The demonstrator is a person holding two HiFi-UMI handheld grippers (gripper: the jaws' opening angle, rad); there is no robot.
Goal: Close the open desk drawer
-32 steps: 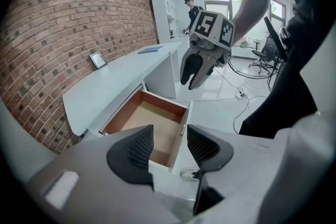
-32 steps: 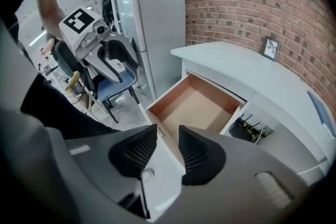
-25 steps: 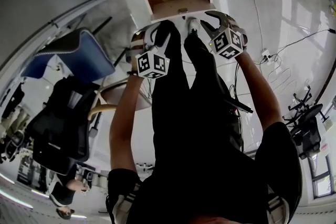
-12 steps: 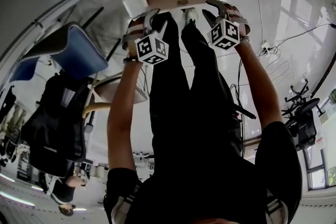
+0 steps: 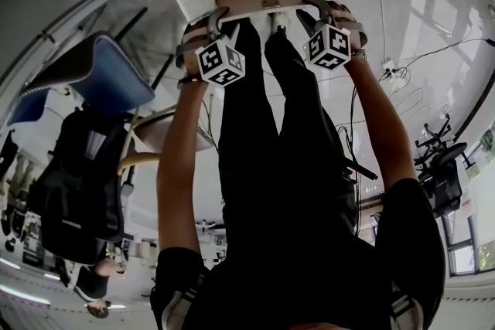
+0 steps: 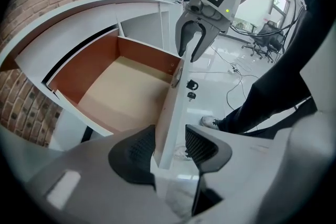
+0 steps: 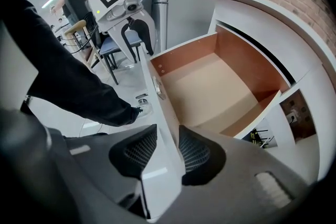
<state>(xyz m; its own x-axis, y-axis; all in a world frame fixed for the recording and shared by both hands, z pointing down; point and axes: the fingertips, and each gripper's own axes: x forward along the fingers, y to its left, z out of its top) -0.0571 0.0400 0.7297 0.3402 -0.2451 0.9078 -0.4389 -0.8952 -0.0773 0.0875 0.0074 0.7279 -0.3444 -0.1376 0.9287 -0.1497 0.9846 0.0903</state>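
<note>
**A:** Where does the drawer [image 7: 210, 92] sit, and which hand is better placed?

**B:** It's pulled well out of the white bench [image 7: 252, 8], with its wooden floor bare. Neither hand is nearer. The left hand-held gripper [image 6: 169, 147] is astride the top edge of the drawer front [image 6: 178, 113] near its left end. The right hand-held gripper [image 7: 167, 152] is astride the same edge near its right end.

**A:** So the panel's long axis runs from one gripper to the other?

**B:** Yes, straight across in front of the person, with the lock and key [image 6: 191, 85] between the two. The bench opening lies beyond the panel, on the far side from the person's legs.

**A:** And the jaws?

**B:** Both pairs stand wide and have just been closing, each with the panel between them. On each side, one ribbed pad looks to be against the white outer face and the other against the wooden inner face. I read that as a grip on the panel, though a light one.

**A:** Which way does the move go, then?

**B:** Across the panel's length, not along it. My judgement is that both hands should push evenly away from the body. With a hold near each end, a lead by one hand could skew the drawer on its runners.
</note>
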